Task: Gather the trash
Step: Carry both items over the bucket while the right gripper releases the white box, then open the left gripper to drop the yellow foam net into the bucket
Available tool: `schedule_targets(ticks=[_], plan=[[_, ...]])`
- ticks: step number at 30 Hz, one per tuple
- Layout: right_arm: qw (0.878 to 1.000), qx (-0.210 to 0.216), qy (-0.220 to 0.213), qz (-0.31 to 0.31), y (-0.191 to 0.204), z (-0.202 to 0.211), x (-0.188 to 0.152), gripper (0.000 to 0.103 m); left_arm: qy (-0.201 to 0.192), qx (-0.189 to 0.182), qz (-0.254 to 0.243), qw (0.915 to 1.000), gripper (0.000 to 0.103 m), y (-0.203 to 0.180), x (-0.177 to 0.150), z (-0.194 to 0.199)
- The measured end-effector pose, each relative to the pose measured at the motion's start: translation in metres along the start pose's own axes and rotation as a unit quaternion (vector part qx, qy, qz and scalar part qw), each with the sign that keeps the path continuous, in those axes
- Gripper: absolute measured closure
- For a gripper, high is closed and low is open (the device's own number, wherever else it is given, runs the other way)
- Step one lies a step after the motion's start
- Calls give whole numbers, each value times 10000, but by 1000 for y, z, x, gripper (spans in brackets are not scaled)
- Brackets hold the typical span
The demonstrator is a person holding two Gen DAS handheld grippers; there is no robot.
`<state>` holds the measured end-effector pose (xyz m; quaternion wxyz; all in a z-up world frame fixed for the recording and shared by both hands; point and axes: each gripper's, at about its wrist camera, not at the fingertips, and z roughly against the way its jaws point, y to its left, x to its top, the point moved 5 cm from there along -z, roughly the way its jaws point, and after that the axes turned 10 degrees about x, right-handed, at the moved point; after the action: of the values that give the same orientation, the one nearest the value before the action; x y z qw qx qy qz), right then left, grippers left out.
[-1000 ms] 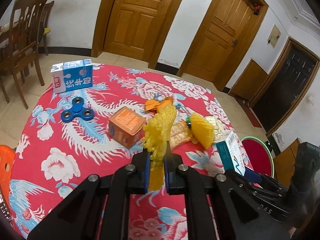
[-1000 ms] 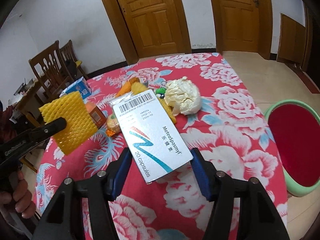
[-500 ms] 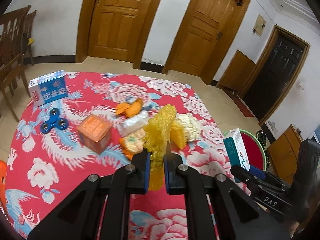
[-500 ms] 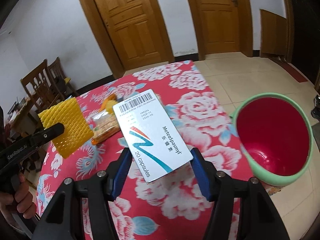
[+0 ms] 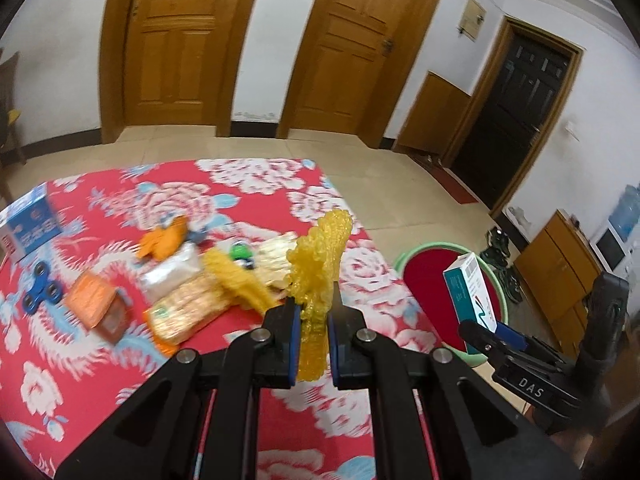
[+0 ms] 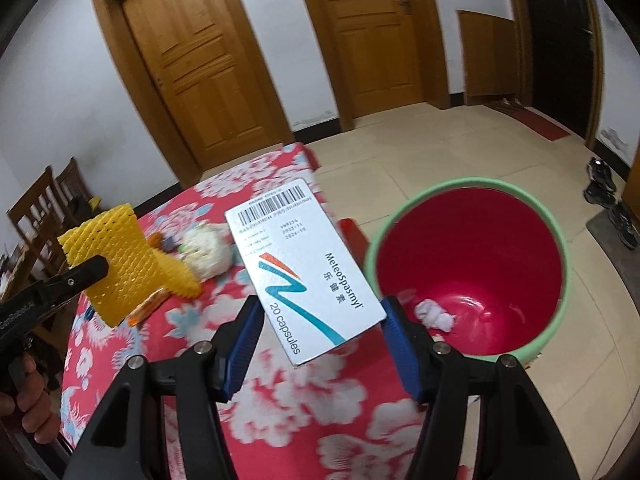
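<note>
My left gripper point(image 5: 314, 316) is shut on a yellow foam net point(image 5: 320, 264), held above the table; the net also shows in the right wrist view point(image 6: 116, 264). My right gripper point(image 6: 320, 320) is shut on a white medicine box point(image 6: 300, 264), held over the table's right edge, close to the red bin with a green rim point(image 6: 472, 272). The box point(image 5: 472, 288) and the bin point(image 5: 424, 276) also show in the left wrist view. A white crumpled wad point(image 6: 434, 314) lies in the bin.
On the red floral tablecloth point(image 5: 120, 360) lie an orange box point(image 5: 98, 310), snack packets point(image 5: 184, 312), another yellow net point(image 5: 236, 280), orange peel point(image 5: 164, 240), a blue spinner point(image 5: 42, 290) and a blue milk carton point(image 5: 30, 224). Chairs point(image 6: 44, 208) stand at the left.
Both grippers have swung right toward the bin with their loads. The bin now fills the right of the right wrist view; the table items have slid left.
</note>
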<state>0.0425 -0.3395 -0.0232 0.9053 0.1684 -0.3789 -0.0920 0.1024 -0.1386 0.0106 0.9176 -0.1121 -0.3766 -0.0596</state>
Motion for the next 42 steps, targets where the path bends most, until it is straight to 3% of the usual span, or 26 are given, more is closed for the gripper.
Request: schedule_targets(ticks=[18, 31, 38, 40, 42], plan=[[9943, -657, -98, -831, -105, 4, 3, 39, 413, -435, -742, 9954, 93, -97, 2, -60], [9902, -896, -160, -1062, -141, 8, 6, 39, 727, -824, -1130, 9875, 93, -153, -9, -96], [9887, -907, -262, -1166, -151, 16, 7, 39, 861, -1050, -1529, 9789, 93, -185, -20, -109], [9881, -910, -276, -1213, -153, 17, 6, 37, 935, -1058, -1625, 9766, 89, -192, -22, -113], [9874, -920, -275, -1256, -157, 18, 5, 36, 999, -1050, -1654, 9755, 68, -197, -25, -117]])
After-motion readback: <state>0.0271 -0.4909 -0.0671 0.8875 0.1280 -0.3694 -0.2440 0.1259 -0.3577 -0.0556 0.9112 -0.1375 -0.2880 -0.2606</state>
